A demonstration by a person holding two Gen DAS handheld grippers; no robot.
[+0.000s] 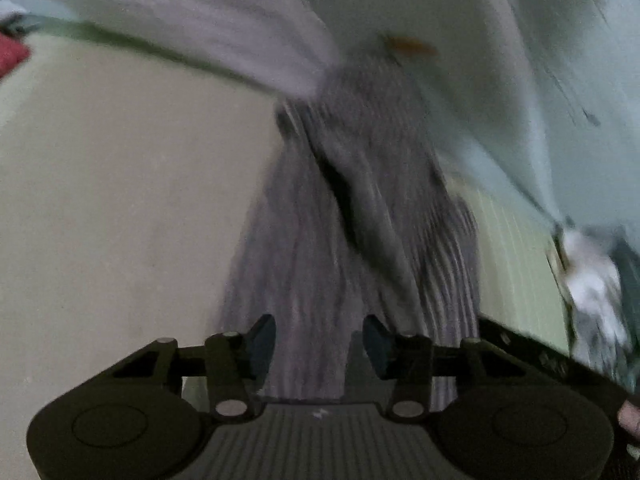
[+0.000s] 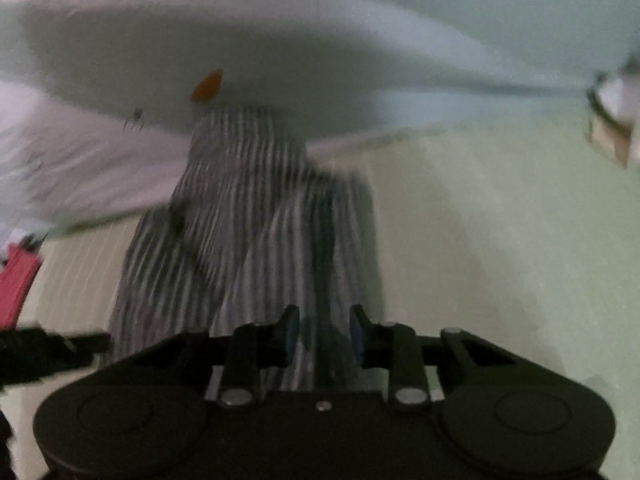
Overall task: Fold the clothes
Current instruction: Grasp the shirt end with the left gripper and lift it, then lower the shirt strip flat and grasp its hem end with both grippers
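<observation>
A grey and white striped garment lies stretched out on a pale bed surface, running away from both grippers; motion blurs it. My left gripper hovers over its near end, open, fingers wide apart with striped cloth showing between and beneath them. In the right wrist view the same garment runs forward from my right gripper, which is open with a narrower gap, and cloth fills the space between its fingers. Whether either pad touches the cloth is hidden by blur.
White bedding with a small orange mark is heaped over the garment's far end. A red item lies at the left. A crumpled white and grey cloth sits at the right. A black piece of the other gripper juts in from the left.
</observation>
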